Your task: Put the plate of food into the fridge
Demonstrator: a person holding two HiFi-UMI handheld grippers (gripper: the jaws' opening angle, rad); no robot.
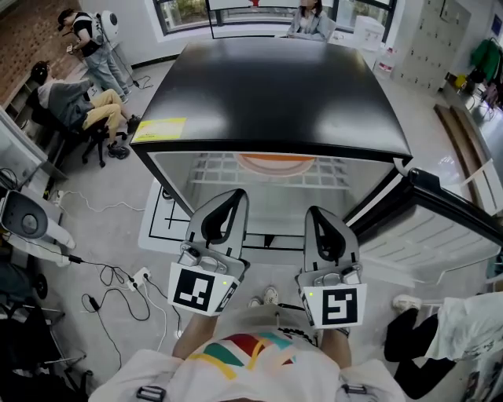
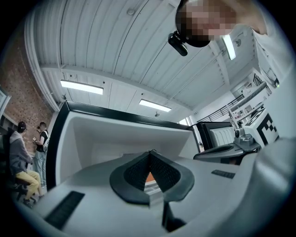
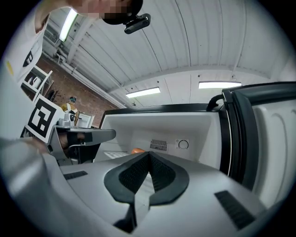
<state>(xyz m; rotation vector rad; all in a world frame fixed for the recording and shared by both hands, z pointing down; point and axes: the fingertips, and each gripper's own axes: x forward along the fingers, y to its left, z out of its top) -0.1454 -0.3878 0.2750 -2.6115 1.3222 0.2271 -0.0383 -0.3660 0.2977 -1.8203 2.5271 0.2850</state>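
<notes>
Grey floor all around, with white wires [image 1: 118, 283] lying at the left. Small fridge [image 1: 275, 94] in the middle, black and shiny on top, with a yellow sticker [image 1: 159, 129] at its near left corner. Fridge door [image 1: 440, 228] swung wide open to the right.

Inside, an orange plate [image 1: 275, 163] on the wire shelf [image 1: 212, 169], far back, near the middle. Food on it too hidden under the fridge top to make out. Round dial [image 3: 183, 144] and small vent [image 3: 158, 145] on the white back wall.

Just in front of the opening, the left tongs [image 1: 238, 194], clenched tight at the tips, with nothing between them. Beside them, the right tongs [image 1: 313, 210], also clenched, also holding nothing. Both pointing into the fridge, apart from the plate, not touching it. Black-and-white marker cubes at their near ends, close to a white shirt [image 1: 236, 349] with coloured stripes.

Far left, people on chairs [image 1: 78, 106] by a brick wall. Far back, one more person [image 1: 308, 20] by the window.
</notes>
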